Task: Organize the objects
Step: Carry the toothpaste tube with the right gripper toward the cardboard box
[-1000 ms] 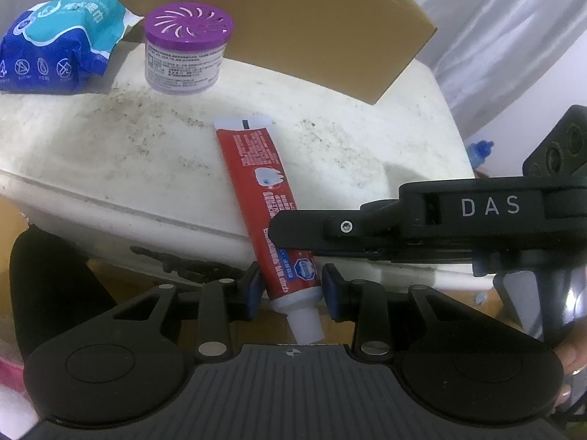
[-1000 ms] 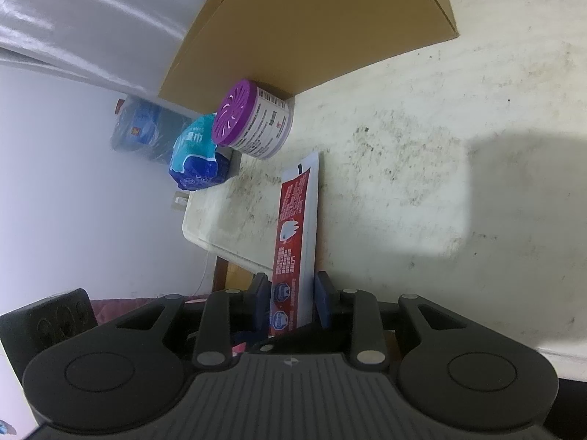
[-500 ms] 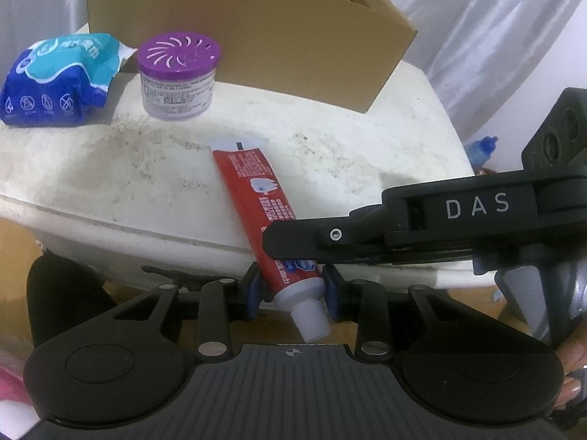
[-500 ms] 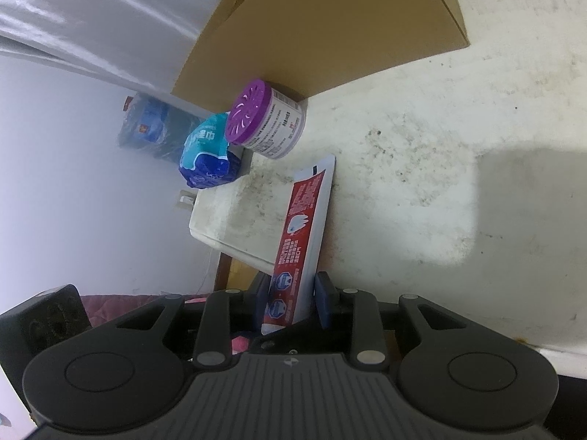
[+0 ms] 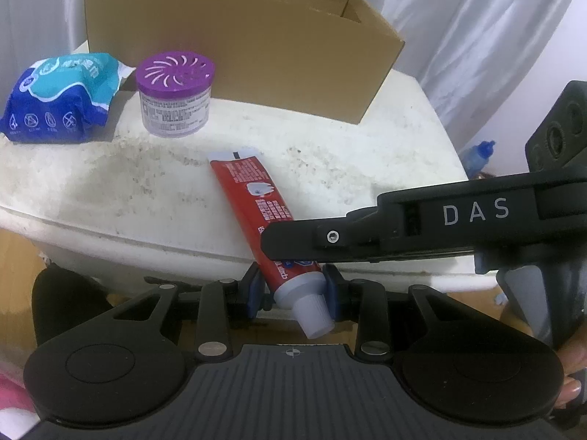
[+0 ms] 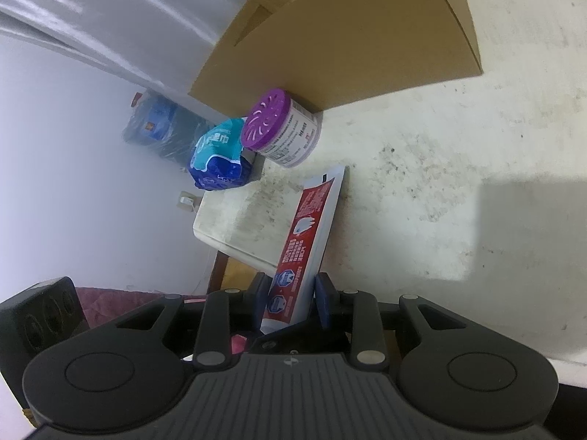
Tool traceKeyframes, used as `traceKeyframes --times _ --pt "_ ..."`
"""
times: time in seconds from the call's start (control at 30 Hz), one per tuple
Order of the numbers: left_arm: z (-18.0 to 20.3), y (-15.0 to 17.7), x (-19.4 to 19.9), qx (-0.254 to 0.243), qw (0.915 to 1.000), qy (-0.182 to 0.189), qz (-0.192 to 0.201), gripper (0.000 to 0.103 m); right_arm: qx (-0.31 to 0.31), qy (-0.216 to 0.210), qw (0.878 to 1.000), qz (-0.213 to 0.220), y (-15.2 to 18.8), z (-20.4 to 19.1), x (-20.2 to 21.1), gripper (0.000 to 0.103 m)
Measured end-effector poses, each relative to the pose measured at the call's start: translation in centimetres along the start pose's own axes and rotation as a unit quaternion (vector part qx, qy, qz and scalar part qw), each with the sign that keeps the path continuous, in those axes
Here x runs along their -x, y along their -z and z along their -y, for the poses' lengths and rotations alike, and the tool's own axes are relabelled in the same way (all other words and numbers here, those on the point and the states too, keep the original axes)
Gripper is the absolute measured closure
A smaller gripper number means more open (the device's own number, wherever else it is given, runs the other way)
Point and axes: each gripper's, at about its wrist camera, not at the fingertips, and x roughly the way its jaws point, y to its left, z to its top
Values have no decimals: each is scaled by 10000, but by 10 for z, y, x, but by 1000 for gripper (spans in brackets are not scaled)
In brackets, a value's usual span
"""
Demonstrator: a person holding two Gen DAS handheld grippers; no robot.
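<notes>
You've raised the toothpaste tube (image 5: 256, 198) off the worktop (image 5: 110, 190) since 1 s ago; L gripper (image 5: 293, 289) & R gripper (image 6: 290, 300) jaws both pinching it. Cardboard box (image 5: 238, 55) at 12 o'clock looks next.

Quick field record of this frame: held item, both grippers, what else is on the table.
held: red toothpaste tube, cap end off the table edge
left gripper: shut on tube near cap
right gripper: shut on tube
table: white, stained
also on table: purple-lidded air freshener, blue wipes pack, open cardboard box
</notes>
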Motion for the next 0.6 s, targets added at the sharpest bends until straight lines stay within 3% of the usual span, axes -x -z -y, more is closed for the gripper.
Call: traceKeyframes --times 0.6 --pt "5 -2 12 -149 9994 -55 317 70 455 56 9987 219 -2 -18 14 72"
